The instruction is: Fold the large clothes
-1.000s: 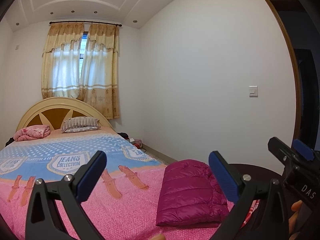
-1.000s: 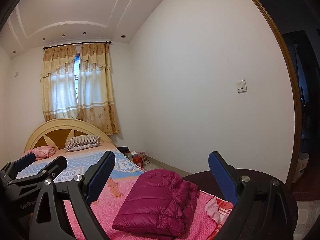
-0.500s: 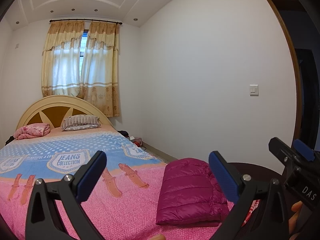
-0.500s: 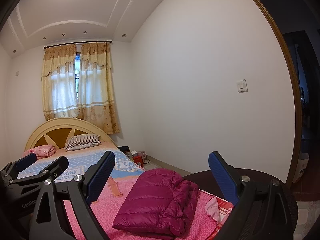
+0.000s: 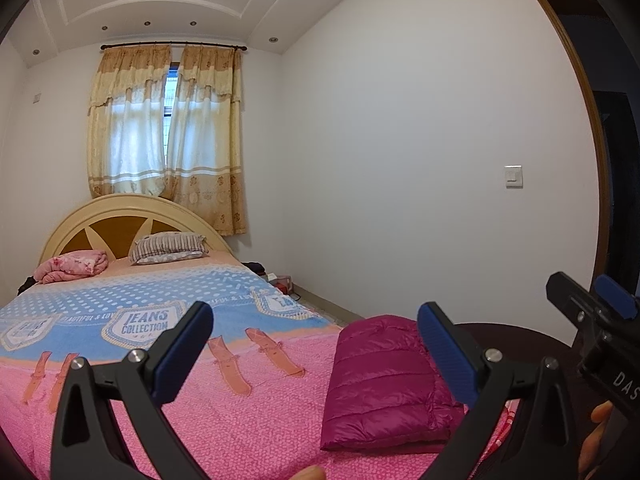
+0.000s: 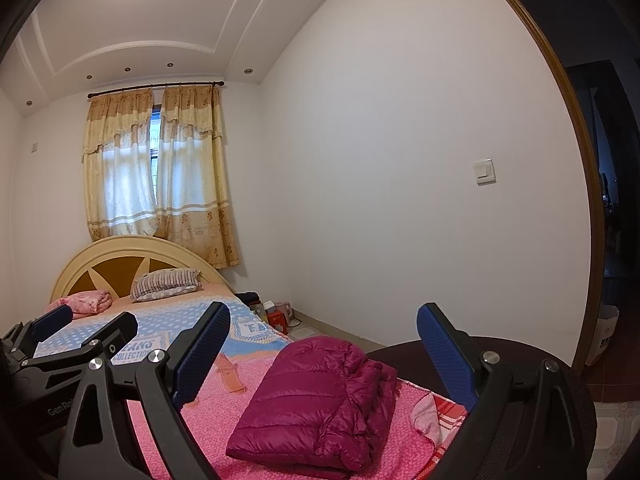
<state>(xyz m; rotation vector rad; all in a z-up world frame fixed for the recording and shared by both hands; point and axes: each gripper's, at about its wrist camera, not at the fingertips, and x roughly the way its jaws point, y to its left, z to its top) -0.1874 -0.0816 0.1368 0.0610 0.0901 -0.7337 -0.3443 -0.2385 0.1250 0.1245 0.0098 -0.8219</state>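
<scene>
Both grippers gape above the folded magenta jacket [image 6: 320,404], untouching.

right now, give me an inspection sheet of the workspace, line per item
surface: bed with a pink and blue printed cover, lying mostly flat
job's things: magenta puffer jacket folded into a compact bundle, resting on the bed's near right corner
clutter: striped pillow and pink blanket bundled by the headboard; small items on the floor beside the bed
grippers: left gripper open, holding nothing, above the bed; right gripper open, holding nothing, the jacket below it
cables: one thin cord on the floor near the small items, too small to trace
surroundings: curtained window, light switch on the white wall, dark doorway at right
</scene>
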